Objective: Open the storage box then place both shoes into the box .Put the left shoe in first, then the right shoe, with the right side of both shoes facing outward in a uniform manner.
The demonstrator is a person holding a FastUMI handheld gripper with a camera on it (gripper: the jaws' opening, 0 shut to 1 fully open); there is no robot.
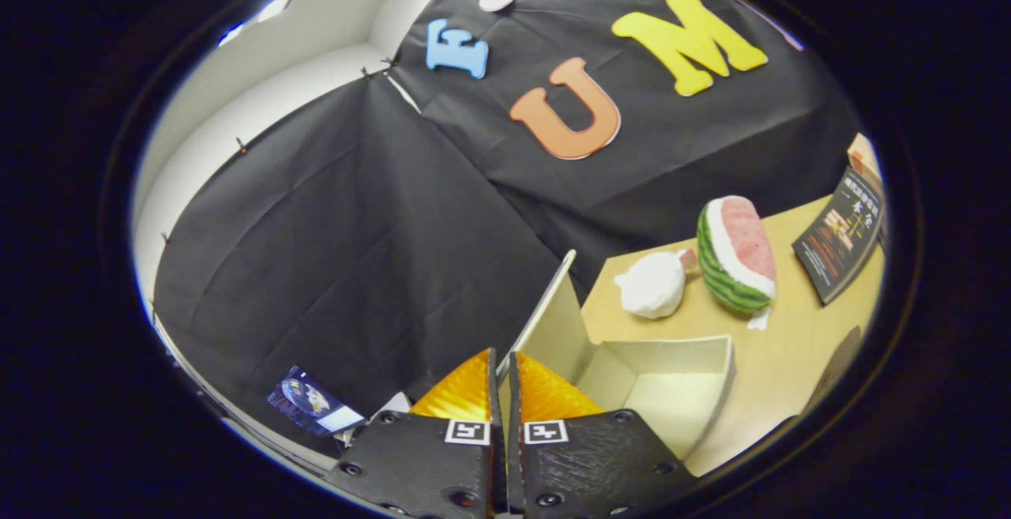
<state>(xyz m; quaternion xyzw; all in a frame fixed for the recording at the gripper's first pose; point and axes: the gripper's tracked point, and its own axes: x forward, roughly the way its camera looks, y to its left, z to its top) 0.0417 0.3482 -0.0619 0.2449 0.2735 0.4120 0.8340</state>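
The gripper (503,361) has its fingers pinched together on the raised lid (553,310) of the storage box (671,381), whose lower edge is hidden between them. The open box sits just ahead to the right on the table (790,345), its near wall hidden behind the fingers. Beyond lie a watermelon toy (734,254) and a white plush (652,286).

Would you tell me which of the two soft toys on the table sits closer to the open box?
The white plush toy; it lies just beyond the box, while the watermelon slice is farther off, toward the booklet.
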